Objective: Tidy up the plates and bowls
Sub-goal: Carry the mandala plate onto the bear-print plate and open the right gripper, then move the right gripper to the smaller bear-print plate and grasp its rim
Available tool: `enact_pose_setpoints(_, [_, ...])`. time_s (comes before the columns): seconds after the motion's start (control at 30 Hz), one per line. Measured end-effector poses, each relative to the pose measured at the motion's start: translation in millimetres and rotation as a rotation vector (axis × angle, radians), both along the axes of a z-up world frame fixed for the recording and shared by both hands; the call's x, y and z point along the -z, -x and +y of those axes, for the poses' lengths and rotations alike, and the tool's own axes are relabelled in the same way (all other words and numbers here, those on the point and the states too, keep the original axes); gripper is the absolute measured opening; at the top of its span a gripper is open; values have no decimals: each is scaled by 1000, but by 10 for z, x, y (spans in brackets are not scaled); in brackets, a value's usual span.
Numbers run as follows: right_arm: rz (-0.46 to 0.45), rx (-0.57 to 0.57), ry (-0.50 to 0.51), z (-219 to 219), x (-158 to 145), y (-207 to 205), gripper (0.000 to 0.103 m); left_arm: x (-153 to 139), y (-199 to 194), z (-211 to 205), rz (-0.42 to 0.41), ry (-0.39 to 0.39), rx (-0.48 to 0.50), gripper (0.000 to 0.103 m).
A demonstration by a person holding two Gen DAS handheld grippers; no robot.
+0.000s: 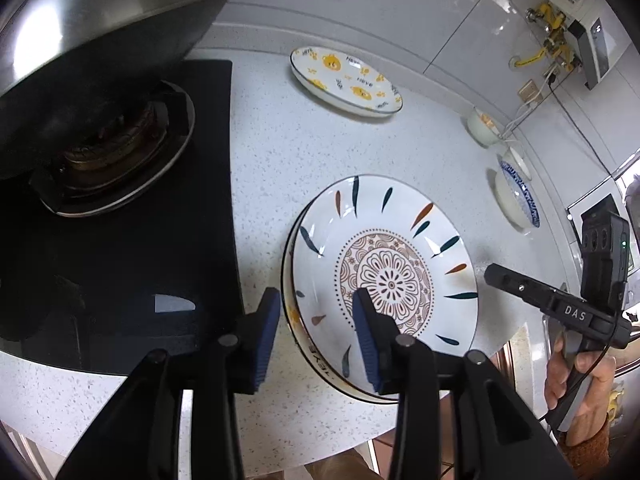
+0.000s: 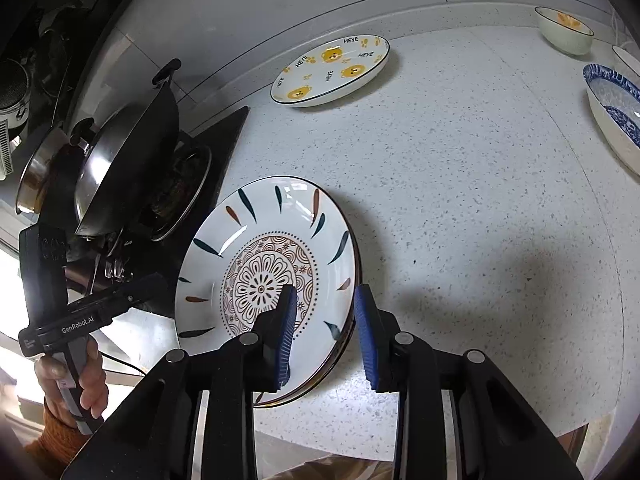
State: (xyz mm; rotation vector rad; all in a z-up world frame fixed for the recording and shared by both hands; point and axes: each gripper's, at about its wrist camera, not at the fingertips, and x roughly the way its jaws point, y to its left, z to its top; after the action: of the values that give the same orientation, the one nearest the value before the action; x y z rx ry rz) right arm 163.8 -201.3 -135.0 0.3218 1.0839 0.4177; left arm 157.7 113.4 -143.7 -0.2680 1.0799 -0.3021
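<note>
Right wrist view: bear plate point(image 2: 331, 70) reads "HEYE".

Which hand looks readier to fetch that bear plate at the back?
Probably the left: its tool is open and the bear plate lies almost straight ahead. The right tool, also open, points right of it.

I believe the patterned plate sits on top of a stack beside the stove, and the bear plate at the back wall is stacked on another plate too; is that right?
Not quite. The bear plate lies alone, directly on the counter, as the right wrist view shows. The rest holds: the patterned plate sits on top of a stack beside the stove, with another plate's rim showing under it.
</note>
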Motion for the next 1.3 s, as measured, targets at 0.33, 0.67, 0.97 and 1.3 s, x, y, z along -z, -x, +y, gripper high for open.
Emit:
enact_pose_setpoints(0.33, [-121,43,16,-56,-433,279,54,-368,339,99,-161,38,78,41])
enact_pose_setpoints(0.67, [-273,79,3,-324,-1002,238,71,-899,213,-169,-347,-149,52,42])
enact_pose_setpoints(0.97, [-260,-5,-80,-580,-978,-725,81,-902,-830,-590,-281,-171,34,44])
enact_pose_setpoints(1.3, [-168,-125,-106,-628,-609,-2113,87,-532,-2193,-834,-155,-202,-48,51])
